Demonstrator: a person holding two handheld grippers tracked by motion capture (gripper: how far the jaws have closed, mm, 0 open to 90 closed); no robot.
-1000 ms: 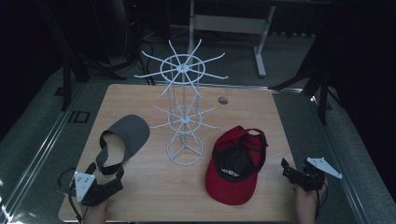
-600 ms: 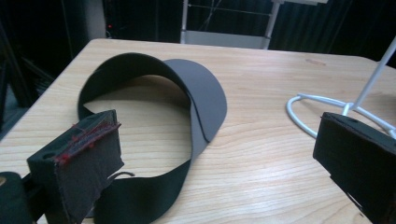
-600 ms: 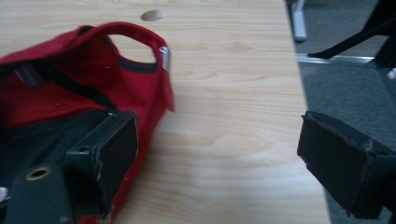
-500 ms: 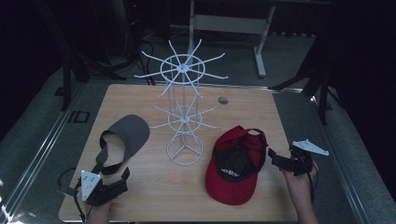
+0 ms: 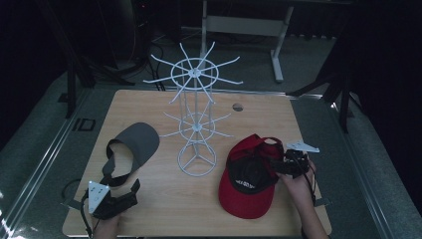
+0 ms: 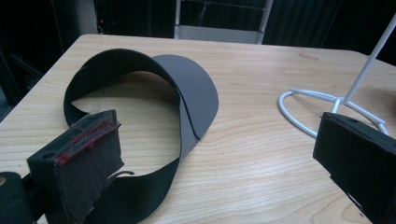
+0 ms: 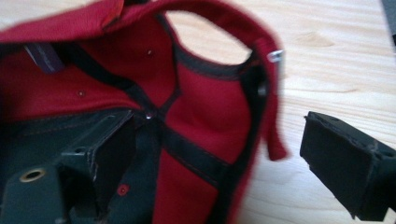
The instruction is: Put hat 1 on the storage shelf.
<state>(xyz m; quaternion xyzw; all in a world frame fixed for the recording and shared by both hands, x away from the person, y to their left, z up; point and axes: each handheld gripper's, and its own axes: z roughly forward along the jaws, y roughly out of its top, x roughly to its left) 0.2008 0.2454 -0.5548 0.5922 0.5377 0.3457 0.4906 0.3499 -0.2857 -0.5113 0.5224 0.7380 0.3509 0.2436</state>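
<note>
Red cap (image 5: 251,174) straddled at its rim by the open right tool (image 5: 282,167); grey visor (image 5: 133,144) untouched before the open left tool (image 5: 130,191); white rack (image 5: 196,119) left bare.

My left gripper (image 5: 130,191) sits low at my near left, held in my left hand (image 5: 105,230), which comes in from the bottom edge. Its jaws stand wide apart and point forward and a little to the right, with nothing between them. My right gripper (image 5: 276,166) is further forward on my right side, gripped by my right hand (image 5: 297,180), the forearm running back toward me. It points left, jaws spread wide. The grey plate rides on top of each.
</note>
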